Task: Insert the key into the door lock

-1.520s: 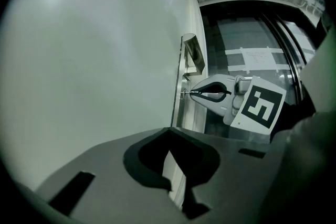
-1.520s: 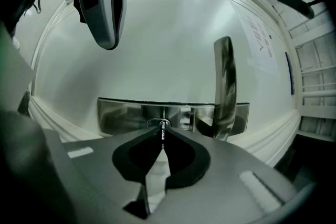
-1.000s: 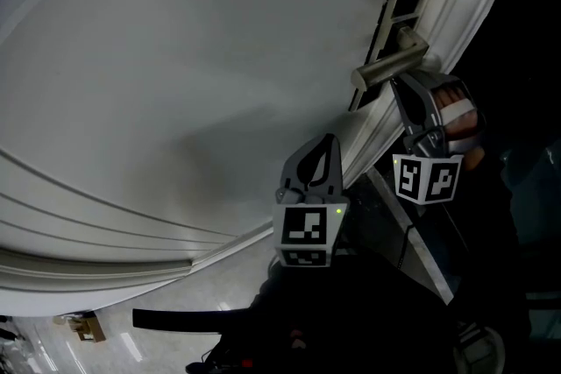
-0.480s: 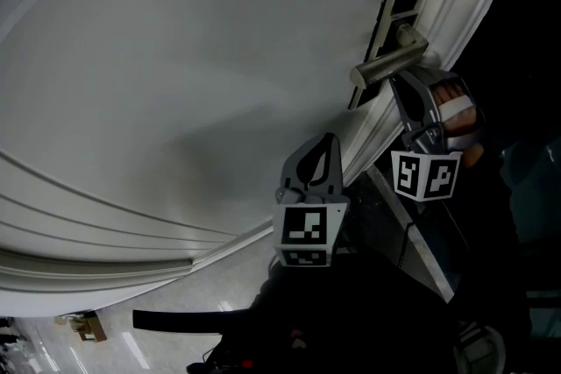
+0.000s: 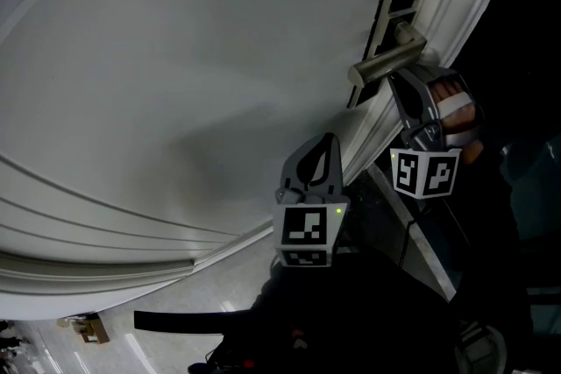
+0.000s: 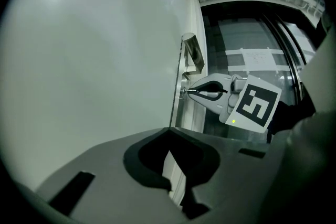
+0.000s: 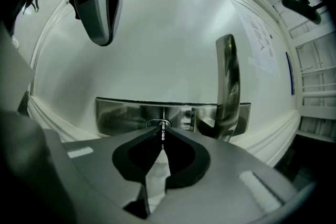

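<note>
A white door [image 5: 175, 83] is seen filling the frame, the key [image 7: 163, 137] pinched in the closed right gripper [image 6: 190, 92] at the centre-frame keyhole [image 7: 158, 124], the left gripper [image 5: 328, 140] closed on nothing at lower centre; slight tilt could jam the tip against the lock plate [image 7: 121, 115].

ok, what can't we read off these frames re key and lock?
- Depth of key in keyhole: right gripper view, jaws cover the blade.
- Head view: door handle and right gripper hide keyhole.
- Left gripper view: key too small.
</note>
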`<control>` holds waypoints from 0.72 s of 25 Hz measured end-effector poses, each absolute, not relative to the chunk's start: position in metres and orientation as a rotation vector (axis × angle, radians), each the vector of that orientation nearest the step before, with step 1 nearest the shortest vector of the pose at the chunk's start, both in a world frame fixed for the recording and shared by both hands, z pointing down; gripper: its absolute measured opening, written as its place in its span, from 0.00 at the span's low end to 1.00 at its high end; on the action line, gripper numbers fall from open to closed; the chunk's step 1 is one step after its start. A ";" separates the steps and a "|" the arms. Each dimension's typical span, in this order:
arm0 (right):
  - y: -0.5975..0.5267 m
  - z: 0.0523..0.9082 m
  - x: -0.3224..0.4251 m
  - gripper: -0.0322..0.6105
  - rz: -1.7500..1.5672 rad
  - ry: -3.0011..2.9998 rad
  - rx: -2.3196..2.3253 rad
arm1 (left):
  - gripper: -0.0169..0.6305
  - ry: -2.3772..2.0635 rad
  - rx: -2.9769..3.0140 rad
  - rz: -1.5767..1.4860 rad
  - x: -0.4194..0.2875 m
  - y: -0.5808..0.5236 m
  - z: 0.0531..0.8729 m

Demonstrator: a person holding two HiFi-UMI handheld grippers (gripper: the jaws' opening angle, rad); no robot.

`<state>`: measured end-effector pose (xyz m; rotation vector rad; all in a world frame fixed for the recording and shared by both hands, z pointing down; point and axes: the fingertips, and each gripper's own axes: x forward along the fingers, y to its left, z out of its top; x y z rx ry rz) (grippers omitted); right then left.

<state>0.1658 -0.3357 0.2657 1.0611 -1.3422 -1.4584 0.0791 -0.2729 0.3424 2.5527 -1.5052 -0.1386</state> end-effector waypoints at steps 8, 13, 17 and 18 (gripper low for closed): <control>-0.338 0.266 0.164 0.07 -1.450 -1.340 1.064 | 0.03 -1.517 2.540 -0.131 0.076 -0.272 0.344; -0.339 0.266 0.164 0.07 -1.446 -1.336 1.072 | 0.03 -1.507 2.550 -0.130 0.079 -0.273 0.345; -0.339 0.266 0.165 0.07 -1.453 -1.350 1.074 | 0.03 -1.511 2.543 -0.128 0.078 -0.273 0.345; -0.339 0.266 0.165 0.07 -1.453 -1.356 1.076 | 0.03 -1.513 2.539 -0.126 0.078 -0.273 0.345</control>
